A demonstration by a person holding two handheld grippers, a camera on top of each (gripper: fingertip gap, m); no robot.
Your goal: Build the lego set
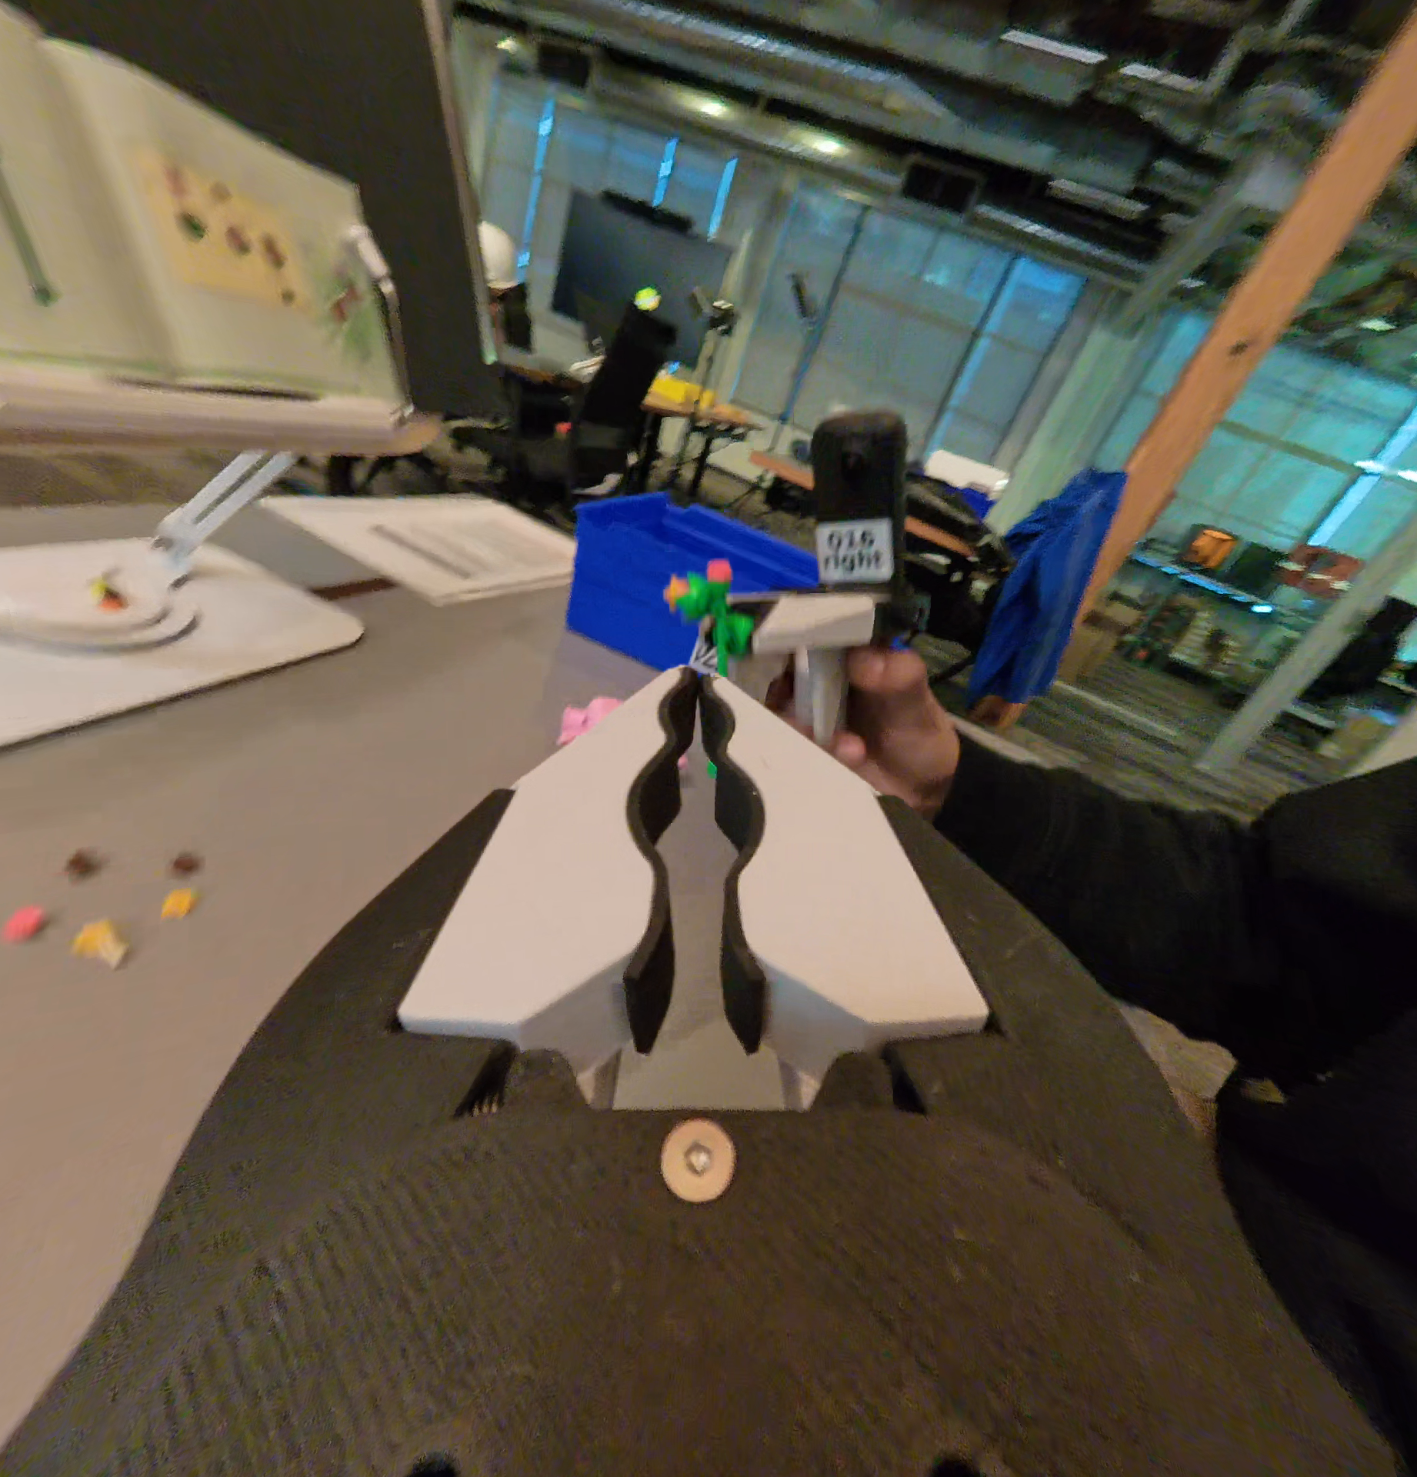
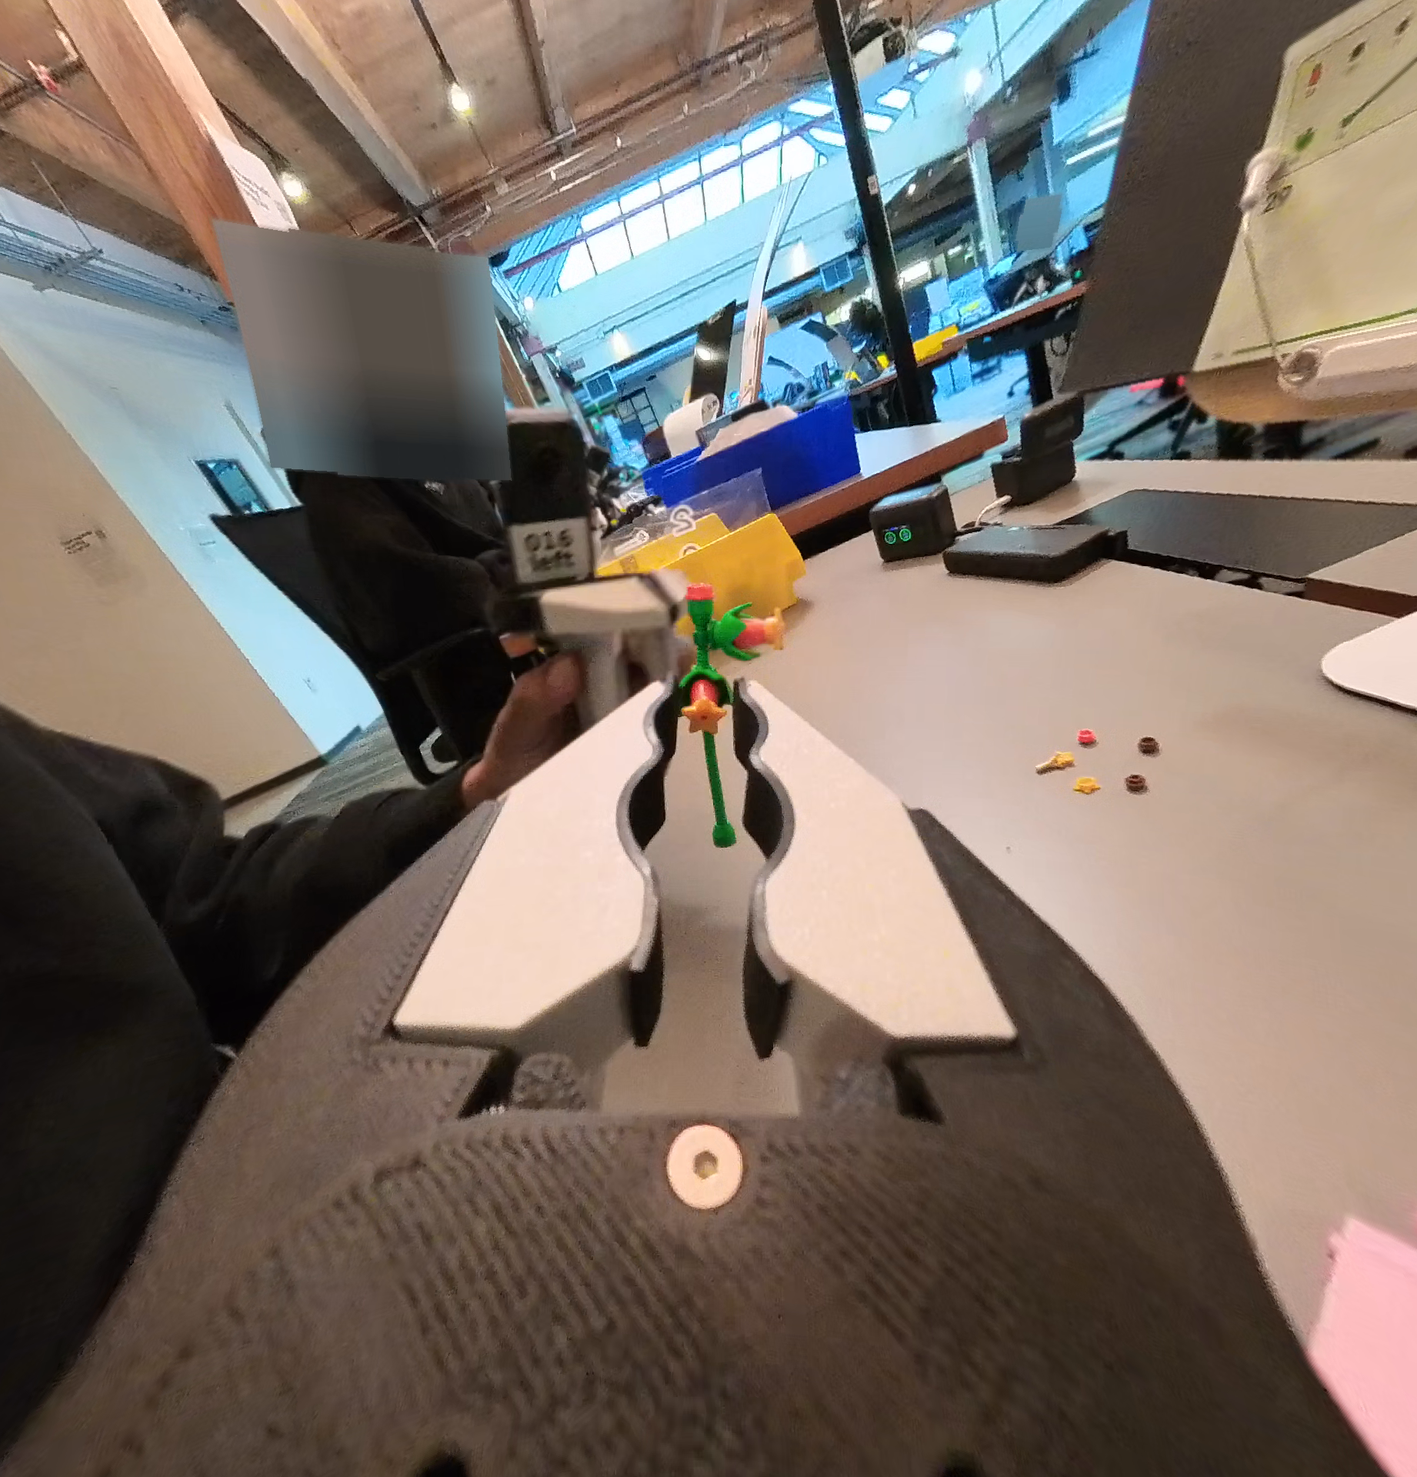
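The right tool pinches a green flower stem near its upper part, just where a red bud and an orange star sit between the tips; the stem's lower end hangs free back toward the tool's body, and its upper end rises past the tips at 12 o'clock to a red bud with green leaves. The left tool has its fingertips pressed almost together; whether they nip anything I cannot tell, since the tips are narrow and blurred there. Seen from the left tool, the same flower stem stands just beyond the tips at 12 o'clock, held up by the right tool, with a hand on its grip at 1 o'clock.

On the grey tabletop, at 9 o'clock from the left tool, lie small loose pieces: pink, yellow, orange and two dark brown. A pink piece lies just beside the left tips. A blue bin stands behind the flower at 12 o'clock. A white stand holds an open instruction booklet at 10 o'clock. From the right tool, a yellow bin sits at 12 o'clock, with another green and pink flower piece lying near it.
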